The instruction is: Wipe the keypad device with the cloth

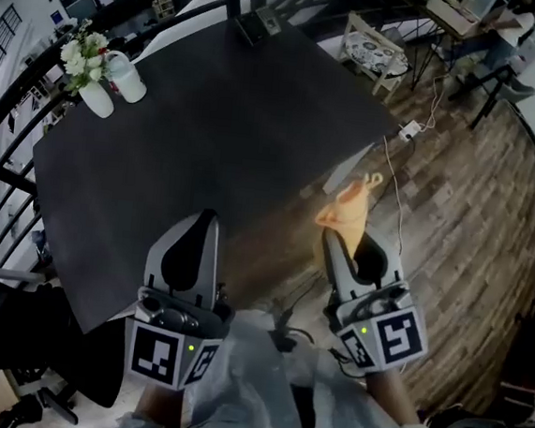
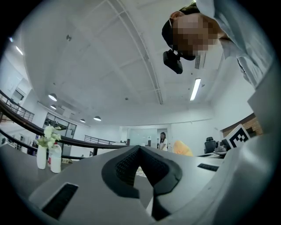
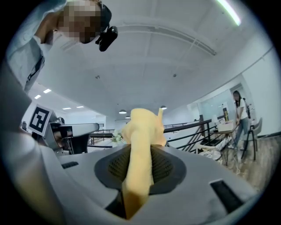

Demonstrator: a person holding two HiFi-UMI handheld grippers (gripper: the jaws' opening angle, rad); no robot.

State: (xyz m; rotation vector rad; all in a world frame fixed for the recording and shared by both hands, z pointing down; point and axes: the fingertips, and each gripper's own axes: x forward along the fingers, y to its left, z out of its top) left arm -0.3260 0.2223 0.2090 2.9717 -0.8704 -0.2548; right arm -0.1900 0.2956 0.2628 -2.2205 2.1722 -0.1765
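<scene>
My right gripper (image 1: 333,232) is shut on a yellow-orange cloth (image 1: 348,207), which sticks out past the jaw tips over the table's right near corner. In the right gripper view the cloth (image 3: 142,127) runs up between the shut jaws of the right gripper (image 3: 140,151). My left gripper (image 1: 207,218) is shut and holds nothing, and in its own view the left gripper (image 2: 139,149) shows its jaws meeting. Both grippers tilt upward, close to my body. A small dark device (image 1: 253,23), possibly the keypad device, lies at the table's far edge, well away from both grippers.
The dark table (image 1: 209,137) carries a white vase of flowers (image 1: 88,73) and a white bottle (image 1: 127,78) at its far left. A white adapter with a cable (image 1: 409,130) lies on the wooden floor at the right. A low table and chairs (image 1: 377,50) stand beyond.
</scene>
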